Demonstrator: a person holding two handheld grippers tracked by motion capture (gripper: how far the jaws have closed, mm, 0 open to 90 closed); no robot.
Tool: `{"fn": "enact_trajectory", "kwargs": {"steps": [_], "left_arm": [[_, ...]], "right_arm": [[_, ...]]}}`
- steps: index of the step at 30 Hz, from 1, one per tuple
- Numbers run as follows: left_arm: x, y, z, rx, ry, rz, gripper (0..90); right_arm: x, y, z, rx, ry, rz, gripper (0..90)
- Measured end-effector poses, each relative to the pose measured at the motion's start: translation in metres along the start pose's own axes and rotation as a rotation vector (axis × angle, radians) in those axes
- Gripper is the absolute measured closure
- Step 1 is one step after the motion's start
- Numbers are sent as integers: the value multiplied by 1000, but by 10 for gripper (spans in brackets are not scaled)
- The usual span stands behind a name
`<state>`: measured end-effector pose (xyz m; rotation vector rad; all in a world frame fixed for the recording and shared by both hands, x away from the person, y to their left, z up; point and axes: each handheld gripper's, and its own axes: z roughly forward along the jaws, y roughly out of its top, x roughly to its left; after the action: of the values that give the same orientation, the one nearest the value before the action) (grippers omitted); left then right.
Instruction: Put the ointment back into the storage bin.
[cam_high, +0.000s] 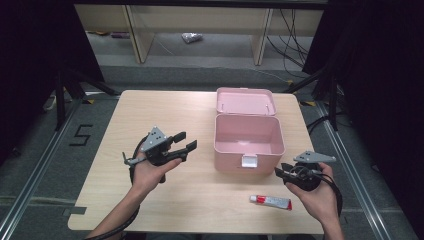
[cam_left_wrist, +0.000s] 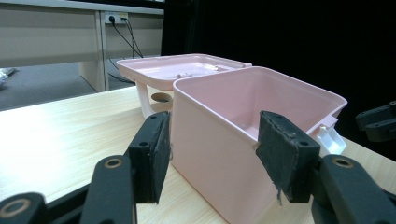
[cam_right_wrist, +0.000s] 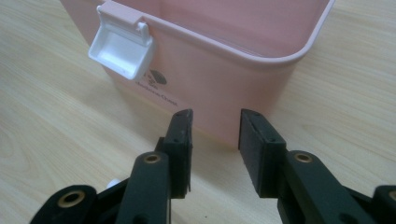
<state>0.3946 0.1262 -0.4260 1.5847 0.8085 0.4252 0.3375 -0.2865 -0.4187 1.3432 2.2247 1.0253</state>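
While the pink box (cam_high: 248, 137) sits open mid-desk, both grippers — left (cam_high: 186, 141); right (cam_high: 281, 171) — hover beside it, fingers wide, empty; tube (cam_high: 270, 201) near the front edge.

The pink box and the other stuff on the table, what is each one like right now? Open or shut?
Pink plastic box: open, empty inside, standing upright on the table.
Pink lid: swung back behind the box.
White latch: undone, hanging on the front wall.
Small white tube with red cap: lying flat, cap on.
Left hand-held gripper: open, holding nothing.
Right hand-held gripper: open, holding nothing.
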Motion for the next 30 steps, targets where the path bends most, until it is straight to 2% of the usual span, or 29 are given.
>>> {"fn": "enact_trajectory", "kwargs": {"steps": [2, 4, 7, 8, 12, 14, 15, 16, 17, 18, 19, 21, 22, 25, 26, 28, 29, 30], "left_arm": [[0, 1, -1, 4, 0, 3, 437], [1, 1, -1, 4, -1, 7, 437], [2, 1, -3, 7, 0, 10, 437], [1, 1, -4, 6, -3, 9, 436], [1, -1, -10, 8, 1, 10, 435], [3, -2, -12, 6, 6, 7, 435], [4, -2, -12, 6, 10, 8, 435], [4, -1, -13, 5, 11, 9, 435], [5, -1, -13, 5, 13, 6, 436], [5, -1, -13, 3, 15, 5, 435], [5, 0, -14, 4, 15, 5, 435], [5, 1, -14, 5, 15, 8, 435], [5, 1, -14, 5, 15, 10, 434], [6, 1, -15, 5, 16, 12, 434], [5, 1, -15, 4, 16, 13, 434], [5, 1, -15, 2, 15, 12, 434], [5, 0, -15, 3, 14, 12, 434], [4, 0, -15, 4, 12, 12, 434]], "right_arm": [[0, 0, 0, 3, 0, -2, 656], [-4, 1, 0, -15, -10, -57, 653], [-1, 2, 1, 6, 1, -29, 649], [-3, 3, 1, -2, -4, -71, 648], [0, 5, 3, 28, 3, -101, 641], [4, 6, 3, 50, 19, -67, 637], [2, 6, 5, 41, 22, -96, 635], [5, 7, 4, 68, 29, -59, 632], [5, 7, 4, 69, 29, -61, 630], [4, 7, 5, 65, 25, -88, 629], [5, 7, 5, 75, 33, -68, 629], [5, 8, 5, 85, 37, -63, 628], [3, 8, 6, 77, 35, -102, 628], [4, 9, 7, 106, 58, -111, 624], [3, 8, 9, 102, 60, -133, 623], [4, 8, 10, 121, 75, -131, 621], [2, 8, 10, 130, 73, -162, 621], [4, 8, 10, 152, 80, -146, 619]]}}
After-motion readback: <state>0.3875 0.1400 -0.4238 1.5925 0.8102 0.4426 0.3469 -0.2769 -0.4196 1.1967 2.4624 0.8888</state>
